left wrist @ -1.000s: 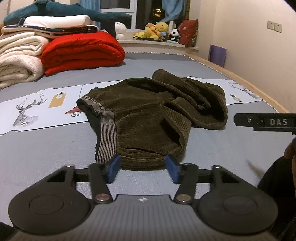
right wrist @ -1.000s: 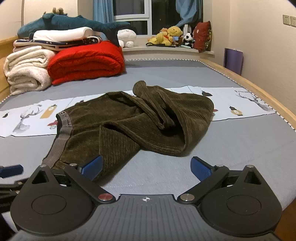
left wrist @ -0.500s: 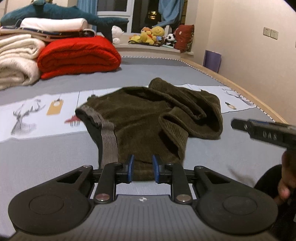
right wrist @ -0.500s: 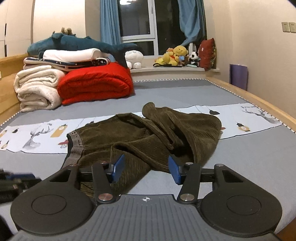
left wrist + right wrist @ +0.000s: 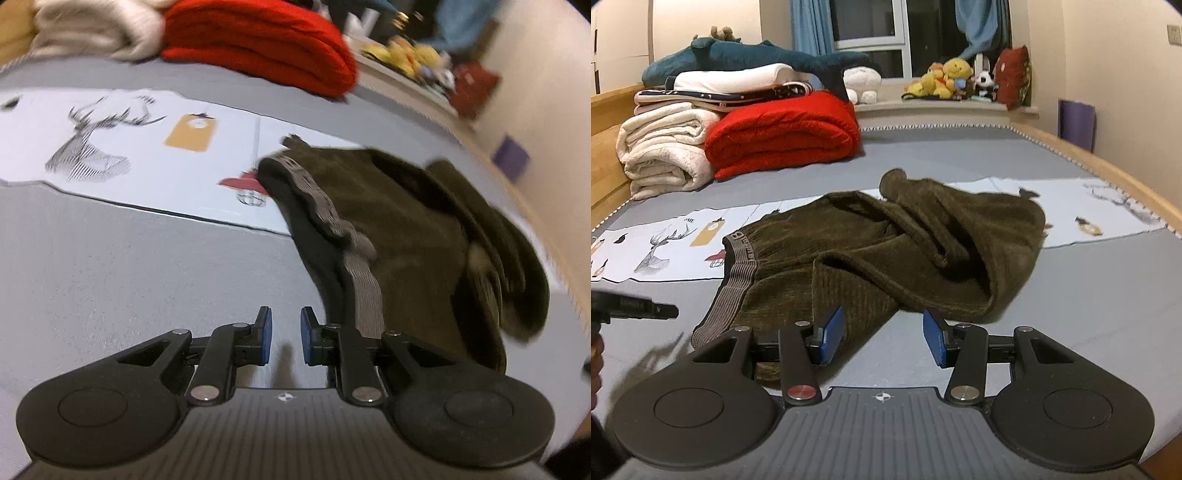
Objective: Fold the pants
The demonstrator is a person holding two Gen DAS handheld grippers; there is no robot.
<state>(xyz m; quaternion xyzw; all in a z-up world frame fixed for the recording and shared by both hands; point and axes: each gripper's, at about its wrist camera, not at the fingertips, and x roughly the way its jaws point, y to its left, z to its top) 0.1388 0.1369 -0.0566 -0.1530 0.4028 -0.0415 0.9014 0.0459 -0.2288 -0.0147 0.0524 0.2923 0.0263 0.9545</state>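
Note:
Dark olive corduroy pants lie crumpled on the grey bed sheet, their grey elastic waistband on the left side. In the left wrist view the pants are blurred and sit to the right, with the waistband running down toward the right finger. My left gripper hovers over bare sheet just left of the waistband. Its jaws are closing to a narrow gap with nothing between them. My right gripper is over the near pants edge. Its jaws are also closing, and cloth shows by the left pad.
A red folded blanket, cream blankets and a blue shark plush are stacked at the back left. Soft toys line the window sill. A white printed strip crosses the bed. The wooden bed edge runs along the right.
The left gripper swung left and rolled, so the pants now lie to its right, and its jaws narrowed. The right gripper's jaws narrowed from wide open and it stayed in place.

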